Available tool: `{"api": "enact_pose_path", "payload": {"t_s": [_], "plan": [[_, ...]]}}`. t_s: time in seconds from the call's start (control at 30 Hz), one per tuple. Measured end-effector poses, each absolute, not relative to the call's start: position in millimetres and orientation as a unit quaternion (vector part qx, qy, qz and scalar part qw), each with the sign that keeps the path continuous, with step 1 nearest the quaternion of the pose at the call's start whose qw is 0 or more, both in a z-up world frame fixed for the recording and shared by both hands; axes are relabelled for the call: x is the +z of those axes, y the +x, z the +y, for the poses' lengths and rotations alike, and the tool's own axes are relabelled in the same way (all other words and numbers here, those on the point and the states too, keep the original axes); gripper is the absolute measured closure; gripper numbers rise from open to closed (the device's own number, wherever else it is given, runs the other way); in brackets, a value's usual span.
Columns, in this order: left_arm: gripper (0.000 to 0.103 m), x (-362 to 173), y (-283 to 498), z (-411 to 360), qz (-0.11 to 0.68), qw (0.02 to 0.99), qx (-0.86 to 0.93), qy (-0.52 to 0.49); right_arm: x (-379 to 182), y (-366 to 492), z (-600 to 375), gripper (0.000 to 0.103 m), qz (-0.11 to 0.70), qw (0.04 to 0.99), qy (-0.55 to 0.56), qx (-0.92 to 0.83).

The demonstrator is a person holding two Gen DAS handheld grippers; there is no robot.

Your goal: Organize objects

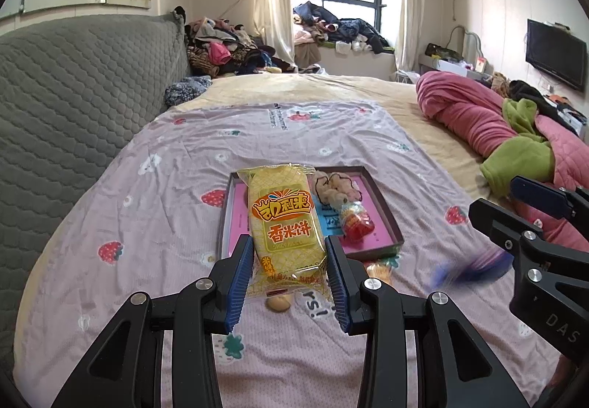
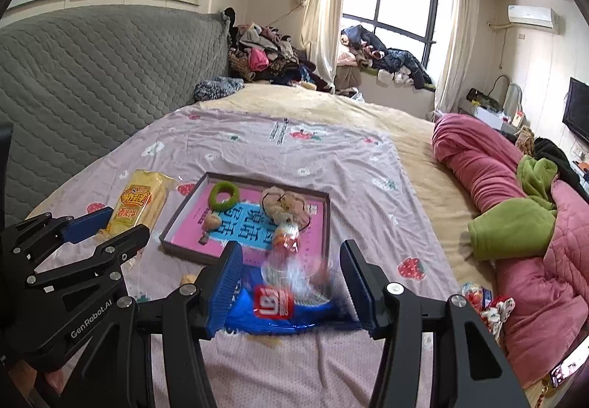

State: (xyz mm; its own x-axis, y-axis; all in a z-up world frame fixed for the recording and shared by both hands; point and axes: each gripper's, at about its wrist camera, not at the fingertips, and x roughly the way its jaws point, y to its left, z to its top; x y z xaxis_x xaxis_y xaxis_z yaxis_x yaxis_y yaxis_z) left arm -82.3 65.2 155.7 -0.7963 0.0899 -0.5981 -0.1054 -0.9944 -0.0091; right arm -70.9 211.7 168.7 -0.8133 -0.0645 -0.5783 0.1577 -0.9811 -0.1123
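Observation:
My left gripper (image 1: 289, 277) is shut on a yellow rice-cracker packet (image 1: 282, 224), held above the sheet in front of the shallow pink-bottomed box (image 1: 386, 220). The packet (image 2: 141, 204) and left gripper (image 2: 95, 227) also show in the right wrist view, left of the box (image 2: 184, 209). My right gripper (image 2: 291, 284) has a blurred blue snack bag (image 2: 283, 308) between wide-apart fingers; grip unclear. It also shows in the left wrist view (image 1: 515, 216), with the bag a blur (image 1: 471, 270). The box holds a green ring (image 2: 224, 195), a beige scrunchie (image 2: 283, 205) and a small candy bottle (image 2: 287, 235).
A small biscuit (image 1: 278, 303) and another snack (image 1: 379, 272) lie on the strawberry-print sheet (image 1: 165, 187). More wrapped sweets (image 2: 486, 301) lie by the pink and green quilt (image 2: 515, 205) at right. A grey padded headboard (image 1: 73, 95) runs along the left.

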Motion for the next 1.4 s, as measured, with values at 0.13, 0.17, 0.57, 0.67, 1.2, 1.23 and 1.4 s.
{"api": "enact_pose_path", "payload": {"t_s": [0.13,0.17,0.57,0.67,1.2,1.23,1.4], "plan": [[0.062,161,-90,66,0.014,0.053,0.949,-0.309,176,-79,211,0.048,0.081,0.058,0.296,-0.95],[0.062,161,-92,67,0.015,0.052,0.95,-0.309,175,-81,211,0.048,0.083,0.059,0.298,-0.949],[0.062,146,-125,67,0.018,0.049,0.944,-0.325,149,-114,207,0.048,0.089,0.064,0.325,-0.939],[0.062,139,-136,66,0.017,0.047,0.942,-0.331,143,-122,206,0.048,0.089,0.065,0.328,-0.938],[0.062,77,-193,67,0.013,0.045,0.927,-0.373,91,-175,210,0.056,0.083,0.07,0.365,-0.925],[0.062,74,-196,68,0.013,0.045,0.926,-0.375,88,-177,211,0.056,0.083,0.07,0.367,-0.924],[0.062,56,-212,73,0.016,0.046,0.92,-0.389,74,-189,215,0.057,0.077,0.072,0.374,-0.921]]}}
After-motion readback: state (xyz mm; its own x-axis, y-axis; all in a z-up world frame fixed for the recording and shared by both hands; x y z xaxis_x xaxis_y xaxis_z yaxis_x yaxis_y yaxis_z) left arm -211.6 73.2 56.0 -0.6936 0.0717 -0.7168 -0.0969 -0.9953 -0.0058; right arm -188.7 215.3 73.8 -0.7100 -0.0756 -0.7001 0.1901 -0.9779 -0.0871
